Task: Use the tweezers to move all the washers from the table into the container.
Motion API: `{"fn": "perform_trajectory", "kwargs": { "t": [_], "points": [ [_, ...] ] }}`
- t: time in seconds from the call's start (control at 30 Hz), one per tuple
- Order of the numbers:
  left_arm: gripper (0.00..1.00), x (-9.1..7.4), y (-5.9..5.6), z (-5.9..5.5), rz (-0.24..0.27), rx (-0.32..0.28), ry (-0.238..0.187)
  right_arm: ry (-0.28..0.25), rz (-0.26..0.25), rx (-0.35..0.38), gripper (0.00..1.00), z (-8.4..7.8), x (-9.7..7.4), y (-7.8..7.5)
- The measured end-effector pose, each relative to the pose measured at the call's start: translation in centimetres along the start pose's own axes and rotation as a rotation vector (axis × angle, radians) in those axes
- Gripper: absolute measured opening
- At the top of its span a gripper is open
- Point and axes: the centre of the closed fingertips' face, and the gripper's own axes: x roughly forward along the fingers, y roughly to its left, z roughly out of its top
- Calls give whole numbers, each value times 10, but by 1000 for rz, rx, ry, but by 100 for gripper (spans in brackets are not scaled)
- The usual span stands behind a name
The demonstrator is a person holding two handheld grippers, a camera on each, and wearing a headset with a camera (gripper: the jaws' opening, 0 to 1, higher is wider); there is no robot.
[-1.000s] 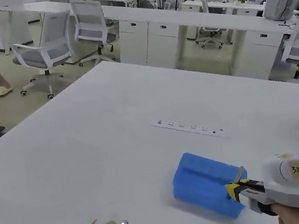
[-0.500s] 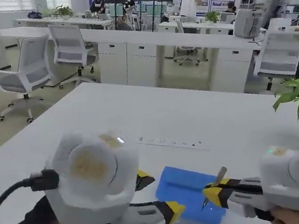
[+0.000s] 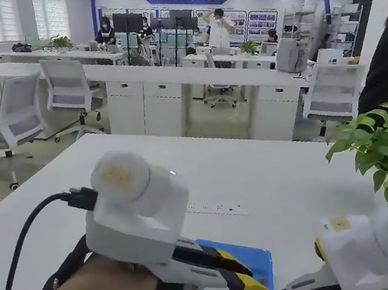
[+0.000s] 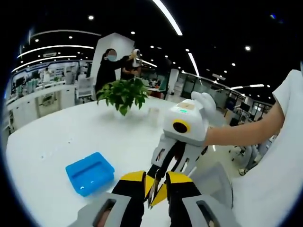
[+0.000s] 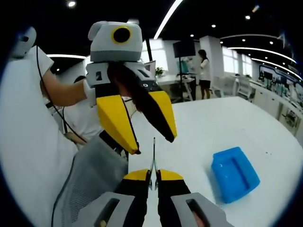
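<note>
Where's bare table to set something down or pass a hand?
Free: the table between container and plant, and beyond the socket strip to the far edge. Crowded: the near edge, where left gripper and right gripper meet beside the container.

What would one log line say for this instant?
left gripper: open | right gripper: shut on tweezers | blue container: on table

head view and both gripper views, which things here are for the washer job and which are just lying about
For the job: tweezers, clamped in the right tool; blue container; left tool, open; white table.
Just lying about: potted plant; socket strip in the tabletop; office chairs behind.
</note>
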Motion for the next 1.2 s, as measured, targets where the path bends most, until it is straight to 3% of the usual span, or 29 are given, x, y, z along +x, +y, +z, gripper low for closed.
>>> {"fn": "perform_trajectory", "kwargs": {
  "t": [0.13, 0.2, 0.33, 0.57, 0.67, 0.8, 0.93, 1.2],
  "points": [
    [5, 6, -3, -12, -27, 15, 60, 3, 16, -20, 3, -1, 1, 6],
    [2, 8, -9, -13, -70, 24, 62, 12, 32, -17, 3, -2, 0, 9],
    [0, 9, -14, -13, -107, 52, 81, 6, 52, -10, 3, -4, 0, 13],
    [0, 7, -12, -8, -102, 73, 88, -54, 52, 7, 5, -2, -3, 9],
    [0, 5, -9, -6, -92, 82, 82, -46, 44, 32, 6, -7, -2, 7],
    [0, 1, -10, -3, -101, 81, 71, -123, 59, 54, 6, 1, -4, 10],
    [0, -2, -13, 0, -120, 73, 70, -200, 122, 101, 7, 7, -9, 14],
    [0, -5, -13, 7, -131, 64, 51, -313, 127, 133, 7, 14, -16, 12]
  ]
}}
